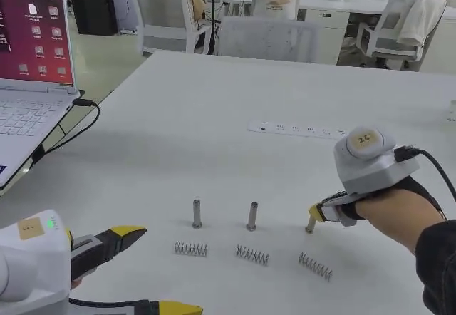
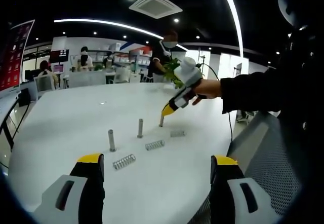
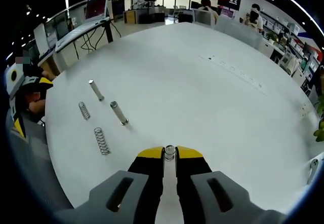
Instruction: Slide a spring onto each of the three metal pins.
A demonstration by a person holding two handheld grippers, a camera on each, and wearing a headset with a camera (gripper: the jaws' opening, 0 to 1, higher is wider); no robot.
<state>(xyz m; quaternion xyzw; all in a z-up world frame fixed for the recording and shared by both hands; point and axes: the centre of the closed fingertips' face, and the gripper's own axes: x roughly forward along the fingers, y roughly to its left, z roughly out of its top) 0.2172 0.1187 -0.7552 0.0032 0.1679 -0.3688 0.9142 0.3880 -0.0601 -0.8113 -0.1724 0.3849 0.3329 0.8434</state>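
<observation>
Where the right gripper [image 1: 315, 215] closes its narrow jaws on it, the right metal pin [image 1: 311, 225] stands slightly tilted at about 4 o'clock in the head view, and it shows clamped between the yellow tips in the right gripper view [image 3: 169, 152]. The middle pin [image 1: 252, 216] and the left pin [image 1: 197, 214] stand upright toward 9 o'clock of it, apart from each other. Just toward 6 o'clock of the pins lie the left spring [image 1: 191, 249], the middle spring [image 1: 252, 255] and the right spring [image 1: 315, 266], each loose on the white table [image 1: 214, 115]. The left gripper [image 1: 160, 271] hangs at 7 o'clock with its jaws wide and holds nothing. Bare tabletop runs from the pins toward 12 o'clock up to a white power strip [image 1: 296, 129]. At 9 o'clock the table edge passes a laptop [image 1: 28, 80] with a black cable [image 1: 71, 133]. The screen icons and the tan sticker [image 1: 364, 140] on the right gripper carry marks too small to read.
</observation>
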